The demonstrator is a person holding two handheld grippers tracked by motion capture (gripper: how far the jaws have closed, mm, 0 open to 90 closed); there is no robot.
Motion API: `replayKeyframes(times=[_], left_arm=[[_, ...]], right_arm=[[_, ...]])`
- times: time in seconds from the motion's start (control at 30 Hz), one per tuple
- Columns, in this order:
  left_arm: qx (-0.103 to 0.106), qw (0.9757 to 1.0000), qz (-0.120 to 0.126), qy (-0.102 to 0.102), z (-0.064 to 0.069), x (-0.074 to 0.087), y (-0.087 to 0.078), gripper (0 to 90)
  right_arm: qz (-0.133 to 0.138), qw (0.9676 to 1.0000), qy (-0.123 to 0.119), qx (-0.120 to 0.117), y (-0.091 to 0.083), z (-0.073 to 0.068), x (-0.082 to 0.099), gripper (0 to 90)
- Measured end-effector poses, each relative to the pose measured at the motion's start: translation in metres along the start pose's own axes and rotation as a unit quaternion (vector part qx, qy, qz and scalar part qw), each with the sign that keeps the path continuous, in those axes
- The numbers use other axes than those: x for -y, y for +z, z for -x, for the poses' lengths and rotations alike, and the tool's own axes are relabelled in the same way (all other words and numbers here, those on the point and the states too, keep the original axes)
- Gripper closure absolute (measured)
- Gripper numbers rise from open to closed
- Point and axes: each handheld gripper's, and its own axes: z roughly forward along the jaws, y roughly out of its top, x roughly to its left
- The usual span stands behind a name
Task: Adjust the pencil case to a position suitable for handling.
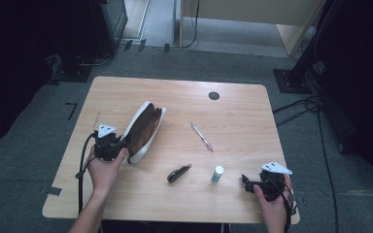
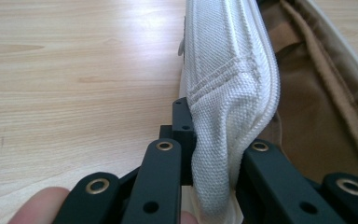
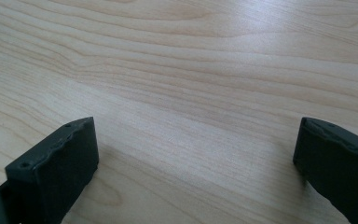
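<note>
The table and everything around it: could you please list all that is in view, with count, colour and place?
pouch: one, white outside with brown lining, open, left half of the table, its near edge clamped
pen: one, silvery, lying at the table's middle
dark small object: one, dark brown, near the front edge; what it is I cannot tell
small bottle: one, white with a greenish base, upright, right of the dark object
table: one, light wood, with a dark round hole near the far edge
left gripper: one, black, shut on the pouch's white edge
right gripper: one, black, jaws wide apart over bare wood, front right
</note>
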Motion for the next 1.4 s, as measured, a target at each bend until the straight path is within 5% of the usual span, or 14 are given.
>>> replayKeyframes(times=[0.27, 0.43, 0.77, 1.17, 1.4], left_arm=[[0.054, 0.9985, -0.007, 0.0, 0.003, 0.001, -0.01, 84.0], [0.093, 0.9954, -0.022, 0.0, 0.006, 0.006, -0.013, 84.0], [0.119, 0.9924, -0.03, -0.003, 0.005, 0.02, -0.013, 82.2], [0.136, 0.9904, 0.018, -0.02, -0.001, 0.015, -0.026, 39.6], [0.12, 0.9916, 0.046, -0.012, -0.007, 0.014, -0.049, 18.8]], right_arm=[[-0.001, 1.0, 0.001, 0.0, 0.0, 0.0, 0.0, 0.0], [0.0, 1.0, 0.001, 0.0, 0.0, 0.0, 0.0, 0.0], [0.0, 1.0, 0.0, 0.0, 0.0, 0.0, 0.0, 0.0], [-0.001, 1.0, 0.0, -0.001, 0.0, 0.0, 0.0, 0.0], [-0.001, 1.0, 0.001, 0.0, 0.0, 0.0, 0.0, 0.0]])
